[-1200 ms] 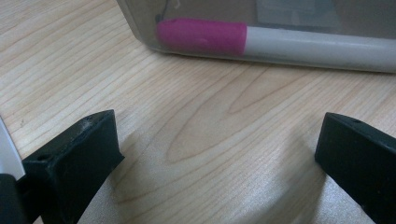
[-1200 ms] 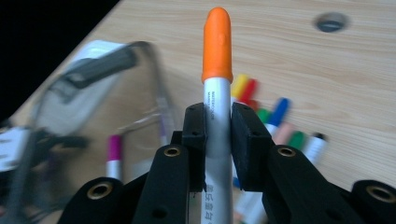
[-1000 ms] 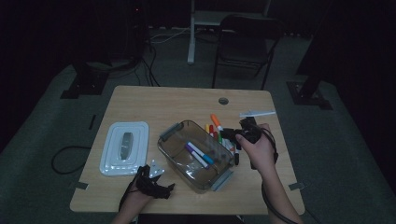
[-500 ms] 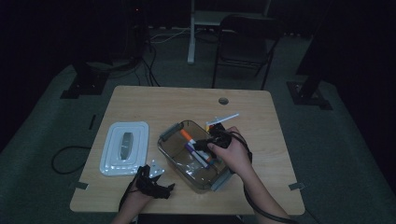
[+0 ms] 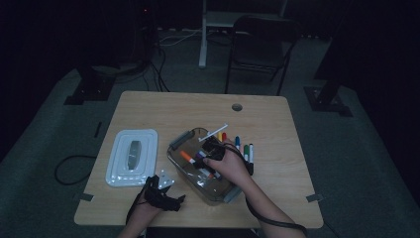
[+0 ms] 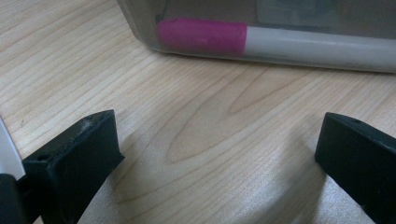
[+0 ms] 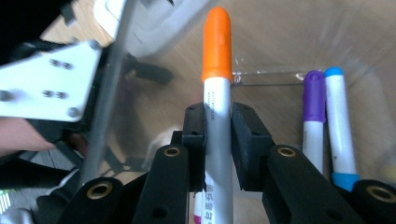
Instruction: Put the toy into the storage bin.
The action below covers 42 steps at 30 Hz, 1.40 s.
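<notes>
**Orange marker carried over the bin**

While your left hand waits at the near edge, the scene starts with the worktop (image 5: 163, 106), a pale wooden surface bearing a white lid (image 5: 132, 157) on the left and a clear plastic bin (image 5: 179, 144) at the middle. A second ago your right hand was out beside the loose markers (image 5: 242, 148) on the far right of the bin; now it sits over the bin itself, lower and further left. That suggests the pick-up is done and only the placing remains.

Your right hand-held gripper (image 7: 218, 122) is clenched on the orange-capped marker (image 7: 216, 56), pads pressing its grey barrel just below the cap. Your left hand-held gripper (image 6: 219, 154) stands released, jaws wide apart with bare wood between them.

From the high view you get the layout, yet the grip itself hides under your hand. From the right gripper view you see the clamp plainly, plus a purple marker (image 7: 313, 112) and a blue marker (image 7: 339, 126) already lying in the bin. From the left gripper view you see a pink-capped marker (image 6: 201, 37) against the bin's near wall.
</notes>
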Each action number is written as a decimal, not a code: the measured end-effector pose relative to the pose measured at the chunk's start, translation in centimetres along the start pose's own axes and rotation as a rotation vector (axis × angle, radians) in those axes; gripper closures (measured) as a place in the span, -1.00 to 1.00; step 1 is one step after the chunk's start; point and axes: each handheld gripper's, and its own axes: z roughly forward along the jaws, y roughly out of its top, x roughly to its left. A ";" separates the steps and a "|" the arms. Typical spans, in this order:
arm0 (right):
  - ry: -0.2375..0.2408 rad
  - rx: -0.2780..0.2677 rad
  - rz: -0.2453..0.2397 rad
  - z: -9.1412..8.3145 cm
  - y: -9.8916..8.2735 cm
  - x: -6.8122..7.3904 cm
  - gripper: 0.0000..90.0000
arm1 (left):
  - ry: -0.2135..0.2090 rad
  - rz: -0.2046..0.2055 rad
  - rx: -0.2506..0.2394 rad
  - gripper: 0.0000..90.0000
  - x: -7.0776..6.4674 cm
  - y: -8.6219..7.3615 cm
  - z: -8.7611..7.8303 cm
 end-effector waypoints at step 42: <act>-0.036 -0.177 -0.018 -4.8 -0.5 -2.0 0.15 | 0.000 0.000 0.000 -0.99 0.0 0.0 0.0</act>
